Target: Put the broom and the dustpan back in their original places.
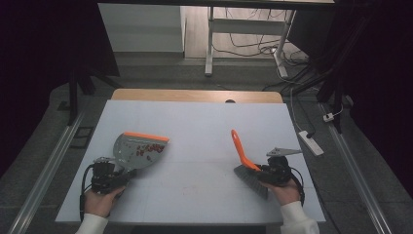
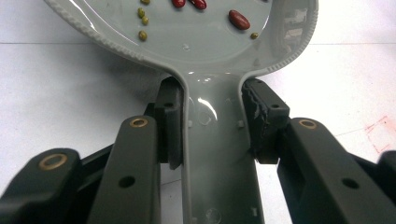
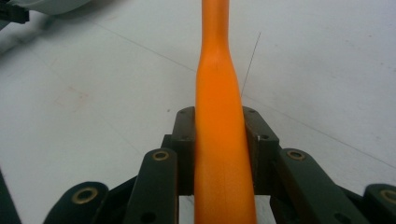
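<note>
The white desk [image 1: 204, 141] glows under soft overhead light while the room's edges sink into near-black; glare streaks the glossy grey plastic dustpan [image 2: 196, 51]; the close orange brush handle [image 3: 219, 140] looks soft and blurred; shadows stay faint.

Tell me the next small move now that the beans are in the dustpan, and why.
Probably keep the dustpan level and carry it off to tip out. Red and green beans lie loose in its tray, the left claw is shut on its grey handle, and the right claw holds the orange brush apart from it.
</note>
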Tool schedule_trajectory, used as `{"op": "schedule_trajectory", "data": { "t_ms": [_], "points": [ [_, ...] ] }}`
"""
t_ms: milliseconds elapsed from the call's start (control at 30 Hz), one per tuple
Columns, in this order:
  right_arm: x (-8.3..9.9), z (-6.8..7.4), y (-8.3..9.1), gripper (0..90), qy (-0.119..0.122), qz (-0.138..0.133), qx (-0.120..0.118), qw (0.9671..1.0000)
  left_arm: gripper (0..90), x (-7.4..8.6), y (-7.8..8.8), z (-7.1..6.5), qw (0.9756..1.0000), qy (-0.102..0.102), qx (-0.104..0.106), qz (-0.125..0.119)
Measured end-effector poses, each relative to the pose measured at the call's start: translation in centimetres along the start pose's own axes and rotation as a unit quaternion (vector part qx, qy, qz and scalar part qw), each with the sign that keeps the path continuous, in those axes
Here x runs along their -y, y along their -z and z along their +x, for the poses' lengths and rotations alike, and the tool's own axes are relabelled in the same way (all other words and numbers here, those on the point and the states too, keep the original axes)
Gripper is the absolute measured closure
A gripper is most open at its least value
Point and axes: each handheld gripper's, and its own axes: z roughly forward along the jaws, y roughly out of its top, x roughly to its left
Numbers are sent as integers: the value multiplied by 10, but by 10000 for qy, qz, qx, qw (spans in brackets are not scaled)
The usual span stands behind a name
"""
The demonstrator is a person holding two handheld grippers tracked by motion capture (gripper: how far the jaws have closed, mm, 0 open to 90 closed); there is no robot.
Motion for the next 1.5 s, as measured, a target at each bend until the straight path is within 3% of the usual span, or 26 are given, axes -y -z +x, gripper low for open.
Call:
{"op": "schedule_trajectory", "data": {
  "t_ms": [200,467,933,1333,1500],
  "points": [
    [0,-9,-1,698,-104,-5,5,9999,611,0,-2,1,10000,47,-9,25],
    [-2,-19,-4,674,-12,67,129,9999,610,0,-4,1,9999,78,-28,63],
    [-3,-39,-13,569,-263,443,100,9986,609,2,-9,1,9997,140,-101,162],
    [-2,-44,-16,477,-355,581,458,9966,603,3,-12,0,9997,124,-33,197],
    [-2,-44,-16,450,-386,586,564,9959,546,3,-10,2,9998,62,0,164]
  ]
}}
